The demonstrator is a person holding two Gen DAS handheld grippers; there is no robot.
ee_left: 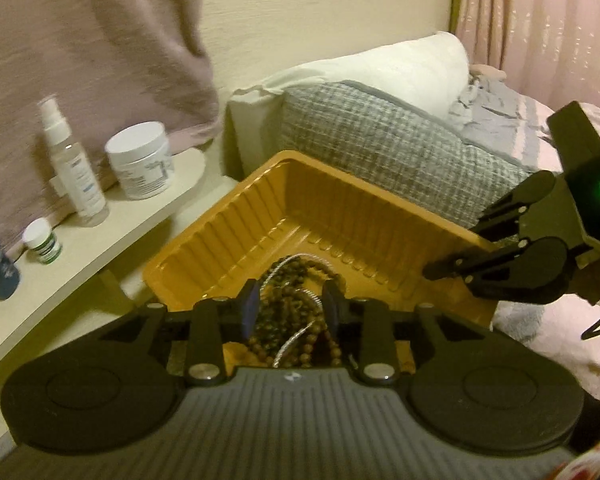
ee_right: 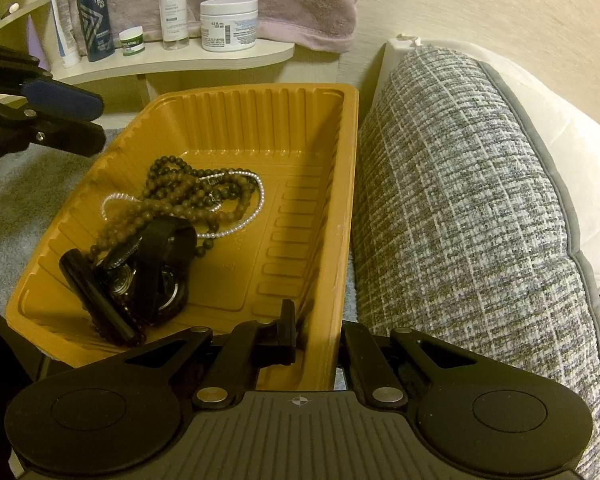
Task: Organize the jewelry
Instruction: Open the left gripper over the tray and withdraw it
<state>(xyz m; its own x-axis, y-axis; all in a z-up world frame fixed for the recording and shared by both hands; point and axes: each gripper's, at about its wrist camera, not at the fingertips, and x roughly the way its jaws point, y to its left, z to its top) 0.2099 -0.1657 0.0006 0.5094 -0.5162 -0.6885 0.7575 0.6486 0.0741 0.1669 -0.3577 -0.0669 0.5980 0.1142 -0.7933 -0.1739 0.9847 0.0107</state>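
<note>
The right gripper has its fingers clenched on the tray rim to steady it on the bed, while the left gripper, fingers released, hangs over the beads inside, so the next pick needs a careful pinch.

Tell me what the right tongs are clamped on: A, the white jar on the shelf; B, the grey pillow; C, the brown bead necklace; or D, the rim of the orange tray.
D: in the right wrist view the right tongs pinch the near wall of the orange tray, while the brown bead necklace lies loose inside it.
</note>
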